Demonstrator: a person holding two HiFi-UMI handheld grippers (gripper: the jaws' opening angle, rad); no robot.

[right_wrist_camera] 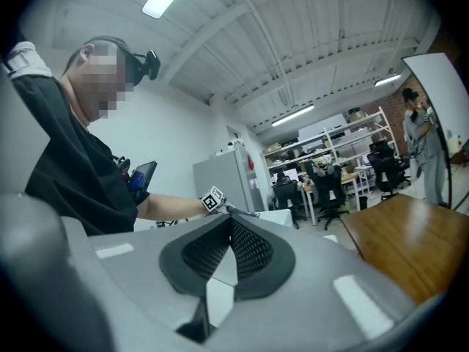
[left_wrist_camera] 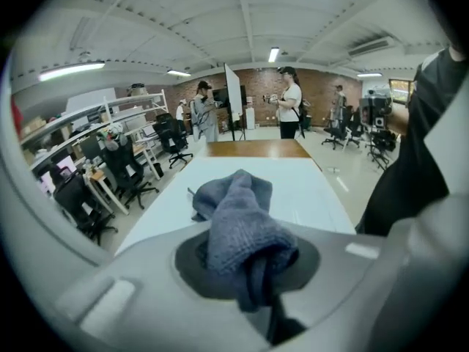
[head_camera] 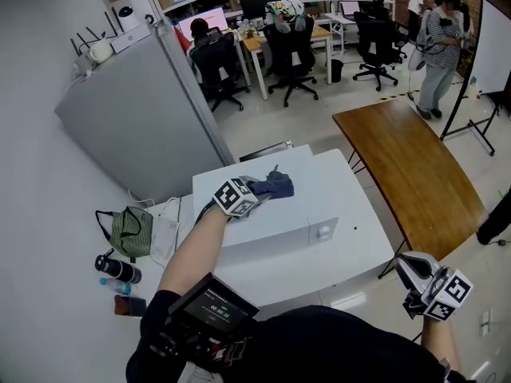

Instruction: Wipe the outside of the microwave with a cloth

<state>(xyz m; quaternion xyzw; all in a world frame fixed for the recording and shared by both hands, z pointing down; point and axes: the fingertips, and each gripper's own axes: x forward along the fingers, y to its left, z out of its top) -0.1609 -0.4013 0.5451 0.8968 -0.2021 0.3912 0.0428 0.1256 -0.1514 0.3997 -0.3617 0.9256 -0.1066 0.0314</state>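
Holding cloth (head_camera: pixel 278 183) in L gripper (head_camera: pixel 260 190), clamped hard on a bunched fold, w/ rest of wad poking out ahead. Sitting on or just over top panel of microwave (head_camera: pixel 275 223), toward its far side; can't confirm contact. Looks like working the top, as a guess; front & sides prob. yet to do.

R gripper (head_camera: pixel 407 267): closed up, pads together, nothing betw. them. Hanging off near right corner of table (head_camera: pixel 355 250), well apart from microwave.

Handling, judged only:
- Cloth: soft knit, light, limp, no stiffness of its own. Likely to roll & bunch if shoved, so better dragged than pushed.
- Grip spot fine as is: thick fold deep in the pads, unlikely to slip out. More wad left ahead = more contact but floppier.
- Microwave: rigid box, smooth white skin, prob. heavy enough to stay put under light strokes. Could skid on slick table if pressed hard sideways.
- Worth bracing a side w/ free R gripper, closed, before doing front or sides.
- Need to re-angle wrist for vertical faces so wad meets panel, not the plastic tips.
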